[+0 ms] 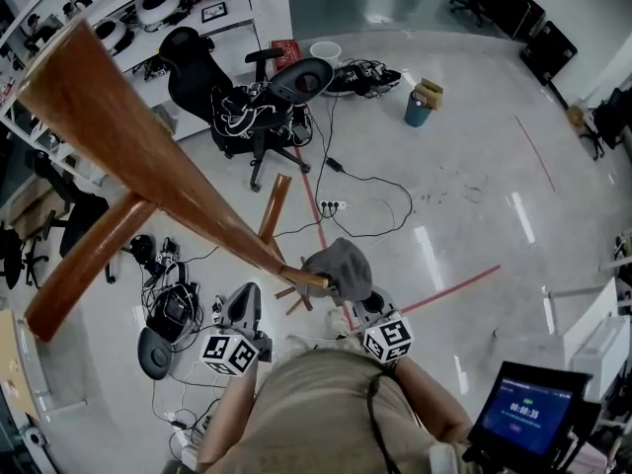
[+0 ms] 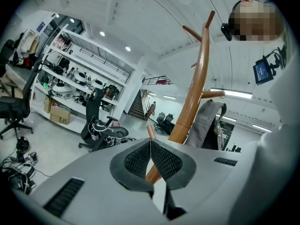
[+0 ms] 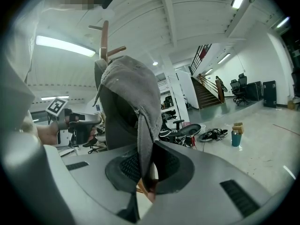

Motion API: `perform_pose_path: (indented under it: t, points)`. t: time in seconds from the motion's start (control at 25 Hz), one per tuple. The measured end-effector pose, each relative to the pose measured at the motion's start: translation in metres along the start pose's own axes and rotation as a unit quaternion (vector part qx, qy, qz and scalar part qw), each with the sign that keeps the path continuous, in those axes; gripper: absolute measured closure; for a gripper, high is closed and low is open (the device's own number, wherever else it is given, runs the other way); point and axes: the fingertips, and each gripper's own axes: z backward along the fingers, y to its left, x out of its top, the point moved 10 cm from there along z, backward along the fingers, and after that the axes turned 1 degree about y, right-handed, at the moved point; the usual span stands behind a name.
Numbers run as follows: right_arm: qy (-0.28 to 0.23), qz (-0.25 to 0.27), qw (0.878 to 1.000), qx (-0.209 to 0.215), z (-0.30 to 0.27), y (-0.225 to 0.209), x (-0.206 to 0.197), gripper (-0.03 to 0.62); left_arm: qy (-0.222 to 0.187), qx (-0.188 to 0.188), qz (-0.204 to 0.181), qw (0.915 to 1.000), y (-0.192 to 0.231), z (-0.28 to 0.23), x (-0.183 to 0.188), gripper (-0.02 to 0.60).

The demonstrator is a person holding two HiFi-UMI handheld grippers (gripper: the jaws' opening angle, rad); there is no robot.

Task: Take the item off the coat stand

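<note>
A wooden coat stand (image 1: 148,161) rises toward me in the head view, its pole running from upper left down to the middle. A grey cap (image 1: 339,268) hangs on one of its pegs. My right gripper (image 1: 359,306) is just below the cap. In the right gripper view its jaws (image 3: 146,165) are shut on a hanging edge of the cap (image 3: 133,93). My left gripper (image 1: 246,299) is left of the pole, apart from the cap. Its jaws (image 2: 150,143) are shut with nothing between them, and the pole (image 2: 196,90) and cap (image 2: 206,121) stand behind.
A black office chair (image 1: 252,107) stands behind the stand, with cables and a power strip (image 1: 332,205) on the floor. A blue bin (image 1: 419,108) is at the back. Gear and cables (image 1: 170,309) lie at the left. A screen (image 1: 525,413) sits at lower right.
</note>
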Motion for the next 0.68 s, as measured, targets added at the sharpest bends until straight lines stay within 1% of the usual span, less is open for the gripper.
perform_pose_path:
  t: [0.44,0.68]
  points:
    - [0.006,-0.005,1.0,-0.006,-0.0014,-0.0079,0.0001,0.56,0.002,-0.004,-0.007,1.0,-0.001,-0.0063,0.0037,0.563]
    - [0.003,-0.023,1.0,-0.019,0.0048,-0.0085,-0.0024,0.56,0.004,-0.003,-0.009,1.0,-0.001,0.0001,0.0008,0.563]
